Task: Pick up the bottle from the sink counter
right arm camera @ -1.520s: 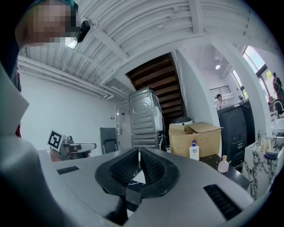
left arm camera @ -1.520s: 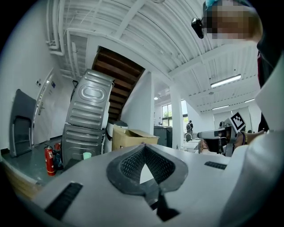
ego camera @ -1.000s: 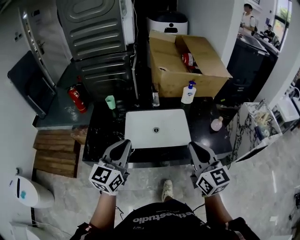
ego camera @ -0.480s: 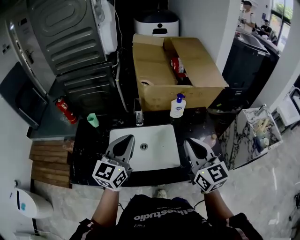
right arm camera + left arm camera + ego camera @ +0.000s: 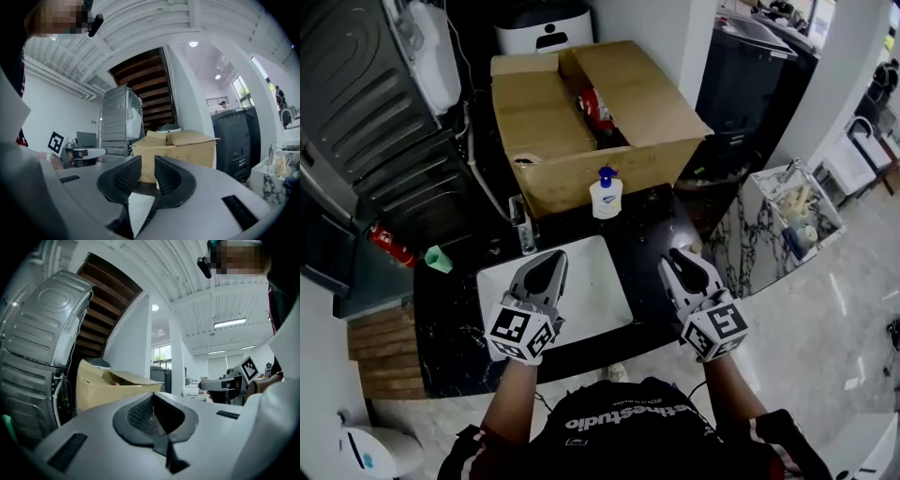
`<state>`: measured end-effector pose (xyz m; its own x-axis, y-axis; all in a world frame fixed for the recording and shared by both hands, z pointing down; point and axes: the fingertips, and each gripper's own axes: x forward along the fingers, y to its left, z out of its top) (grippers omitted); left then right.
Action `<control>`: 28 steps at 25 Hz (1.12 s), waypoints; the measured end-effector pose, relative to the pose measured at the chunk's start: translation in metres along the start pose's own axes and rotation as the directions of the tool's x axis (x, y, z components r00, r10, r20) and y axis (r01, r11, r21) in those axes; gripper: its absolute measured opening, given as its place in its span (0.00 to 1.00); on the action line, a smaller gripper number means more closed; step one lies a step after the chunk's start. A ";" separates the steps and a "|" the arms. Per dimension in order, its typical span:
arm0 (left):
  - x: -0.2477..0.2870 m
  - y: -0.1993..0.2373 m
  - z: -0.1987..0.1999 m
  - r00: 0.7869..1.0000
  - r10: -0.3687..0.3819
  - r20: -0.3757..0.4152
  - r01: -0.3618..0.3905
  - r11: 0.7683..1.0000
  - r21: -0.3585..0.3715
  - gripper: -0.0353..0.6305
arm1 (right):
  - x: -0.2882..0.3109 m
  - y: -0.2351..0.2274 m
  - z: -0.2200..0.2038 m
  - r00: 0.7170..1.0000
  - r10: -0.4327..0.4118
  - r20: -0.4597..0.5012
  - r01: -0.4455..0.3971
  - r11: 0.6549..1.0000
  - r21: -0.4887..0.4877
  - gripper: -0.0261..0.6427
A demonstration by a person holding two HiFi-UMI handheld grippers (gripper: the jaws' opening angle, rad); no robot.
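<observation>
Open cardboard box [image 5: 551, 174] holding red packet [image 5: 596, 105], bottle [image 5: 606, 196] before it

left claw [image 5: 551, 259] closed; right claw [image 5: 677, 255] just-parted, empty

Sink [image 5: 602, 281] set into counter [image 5: 654, 225], tap [image 5: 523, 232] behind its left corner, bottle [image 5: 606, 197] placed behind sink, box [image 5: 581, 167] behind bottle, cup [image 5: 438, 259] at far left.

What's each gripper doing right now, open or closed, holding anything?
Left gripper: closed, holding nothing.
Right gripper: open, its jaws have just been opening, nothing between them.
</observation>
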<state>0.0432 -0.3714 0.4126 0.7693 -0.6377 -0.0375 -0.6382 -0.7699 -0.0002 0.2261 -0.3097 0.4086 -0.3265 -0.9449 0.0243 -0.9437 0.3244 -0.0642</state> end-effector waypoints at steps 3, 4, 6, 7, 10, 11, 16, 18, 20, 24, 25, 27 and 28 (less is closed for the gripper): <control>0.041 -0.021 -0.016 0.997 -0.072 -0.015 0.072 0.997 0.002 0.08 | -0.007 -0.041 -0.026 0.994 -0.098 -0.044 0.098 0.995 0.006 0.23; 0.054 -0.028 -0.022 0.995 -0.094 -0.021 0.094 0.996 -0.003 0.08 | -0.008 -0.054 -0.035 0.990 -0.128 -0.059 0.128 0.992 0.004 0.24; 0.077 -0.043 -0.032 0.990 -0.135 -0.034 0.135 0.991 -0.016 0.08 | -0.010 -0.080 -0.056 0.979 -0.186 -0.086 0.186 0.982 0.003 0.27; 0.088 -0.051 -0.036 0.987 -0.156 -0.039 0.155 0.988 -0.022 0.08 | -0.010 -0.094 -0.066 0.971 -0.215 -0.101 0.217 0.976 0.005 0.29; 0.116 -0.072 -0.041 0.976 -0.215 -0.047 0.213 0.976 -0.033 0.08 | -0.012 -0.133 -0.098 0.941 -0.302 -0.151 0.306 0.952 0.002 0.33; 0.123 -0.077 -0.043 0.972 -0.230 -0.052 0.228 0.973 -0.033 0.08 | -0.011 -0.143 -0.109 0.931 -0.322 -0.170 0.327 0.945 0.003 0.35; 0.143 -0.083 -0.058 0.962 -0.257 -0.096 0.254 0.966 -0.040 0.08 | 0.004 -0.174 -0.152 0.893 -0.367 -0.260 0.380 0.925 0.001 0.37; 0.147 -0.082 -0.063 0.960 -0.256 -0.113 0.253 0.966 -0.047 0.08 | 0.011 -0.182 -0.165 0.881 -0.373 -0.292 0.391 0.920 0.005 0.37; 0.149 -0.078 -0.068 0.959 -0.252 -0.127 0.248 0.967 -0.052 0.08 | 0.016 -0.189 -0.176 0.870 -0.373 -0.321 0.392 0.920 -0.006 0.37; 0.149 -0.066 -0.075 0.962 -0.227 -0.151 0.221 0.974 -0.054 0.08 | 0.019 -0.191 -0.184 0.864 -0.374 -0.338 0.385 0.922 -0.039 0.28; 0.149 -0.064 -0.076 0.963 -0.222 -0.156 0.215 0.975 -0.057 0.08 | 0.019 -0.191 -0.185 0.864 -0.374 -0.336 0.383 0.923 -0.043 0.28; 0.148 -0.061 -0.077 0.963 -0.214 -0.163 0.207 0.977 -0.058 0.08 | 0.019 -0.191 -0.184 0.865 -0.374 -0.336 0.381 0.924 -0.048 0.29; 0.147 -0.060 -0.076 0.964 -0.210 -0.165 0.204 0.977 -0.055 0.08 | 0.019 -0.191 -0.184 0.865 -0.372 -0.338 0.379 0.924 -0.048 0.29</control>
<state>0.1969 -0.4210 0.4831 0.8802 -0.4567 0.1291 -0.4655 -0.8838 0.0469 0.3910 -0.3812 0.6052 0.0511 -0.9228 0.3818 -0.9984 -0.0561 -0.0020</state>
